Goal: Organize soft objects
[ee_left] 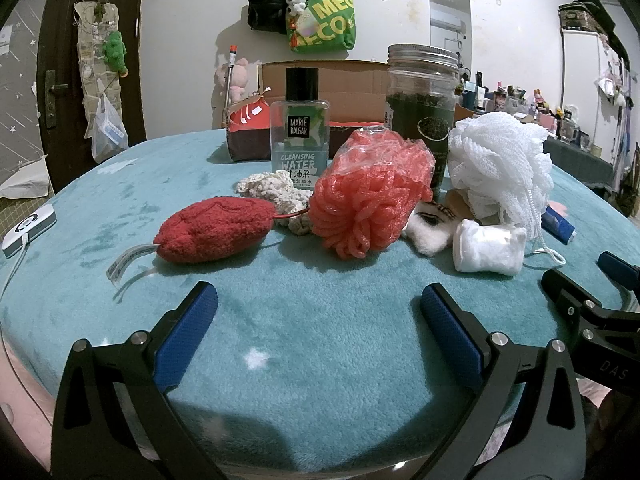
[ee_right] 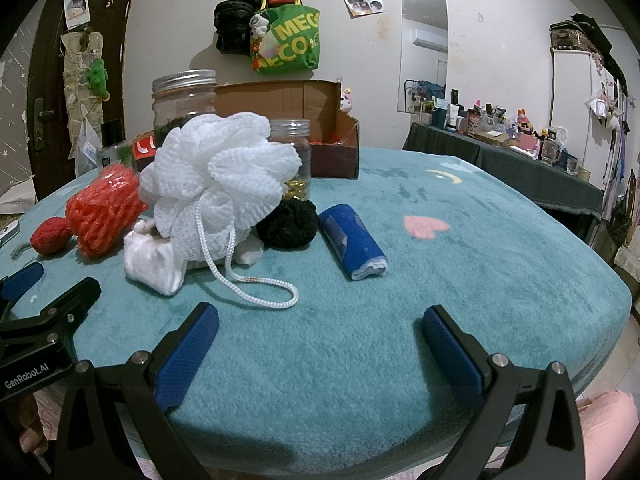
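Note:
Soft things lie in a cluster on the teal blanket (ee_left: 320, 340): a dark red plush piece (ee_left: 214, 229), a coral mesh pouf (ee_left: 370, 194), a cream knitted scrunchie (ee_left: 272, 190), a white mesh pouf (ee_left: 500, 164) and a white rolled cloth (ee_left: 488, 246). The right wrist view adds a blue rolled cloth (ee_right: 354, 240) and a black fluffy scrunchie (ee_right: 289, 224). My left gripper (ee_left: 318, 308) is open and empty, short of the red plush and coral pouf. My right gripper (ee_right: 320, 332) is open and empty, in front of the blue roll and the white pouf's cord (ee_right: 256, 288).
A cleansing water bottle (ee_left: 300, 128), a tall jar of green leaves (ee_left: 422, 104) and a smaller jar (ee_right: 294, 152) stand behind the cluster. An open cardboard box (ee_right: 320, 128) sits at the back. A white device (ee_left: 30, 230) lies at the left edge.

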Available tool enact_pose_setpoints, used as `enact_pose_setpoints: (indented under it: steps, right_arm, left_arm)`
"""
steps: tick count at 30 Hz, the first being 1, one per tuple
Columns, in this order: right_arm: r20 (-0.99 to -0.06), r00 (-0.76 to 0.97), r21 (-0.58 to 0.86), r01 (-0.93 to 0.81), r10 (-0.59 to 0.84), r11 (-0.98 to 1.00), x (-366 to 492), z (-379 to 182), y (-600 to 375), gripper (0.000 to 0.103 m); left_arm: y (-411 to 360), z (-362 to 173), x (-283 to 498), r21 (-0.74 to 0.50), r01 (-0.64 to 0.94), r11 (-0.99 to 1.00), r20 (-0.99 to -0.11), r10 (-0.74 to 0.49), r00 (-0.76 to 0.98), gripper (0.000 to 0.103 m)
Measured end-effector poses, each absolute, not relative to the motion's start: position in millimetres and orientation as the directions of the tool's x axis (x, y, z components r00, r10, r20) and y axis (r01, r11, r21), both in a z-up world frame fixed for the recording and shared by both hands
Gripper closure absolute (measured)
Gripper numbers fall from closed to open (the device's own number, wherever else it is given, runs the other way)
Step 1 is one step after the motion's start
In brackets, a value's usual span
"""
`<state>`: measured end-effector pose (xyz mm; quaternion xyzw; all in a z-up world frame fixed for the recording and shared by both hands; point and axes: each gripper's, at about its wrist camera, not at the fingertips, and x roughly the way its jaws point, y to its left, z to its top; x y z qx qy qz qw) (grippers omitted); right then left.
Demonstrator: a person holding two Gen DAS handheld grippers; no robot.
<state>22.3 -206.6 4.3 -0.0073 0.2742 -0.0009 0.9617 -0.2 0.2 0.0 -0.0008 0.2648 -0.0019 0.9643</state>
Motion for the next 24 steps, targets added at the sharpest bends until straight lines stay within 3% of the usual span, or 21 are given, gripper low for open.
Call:
enact_pose_setpoints:
  steps: [24]
  right_arm:
    - [-0.531,0.848,-0.013,-0.006,-0.002,1.000,22.8,4.4,-207.2,0.000]
  left_arm:
    - [-1.6,-3.7,2.2,-0.003,-0.004,1.000,-0.509,0.002,0.860,0.000]
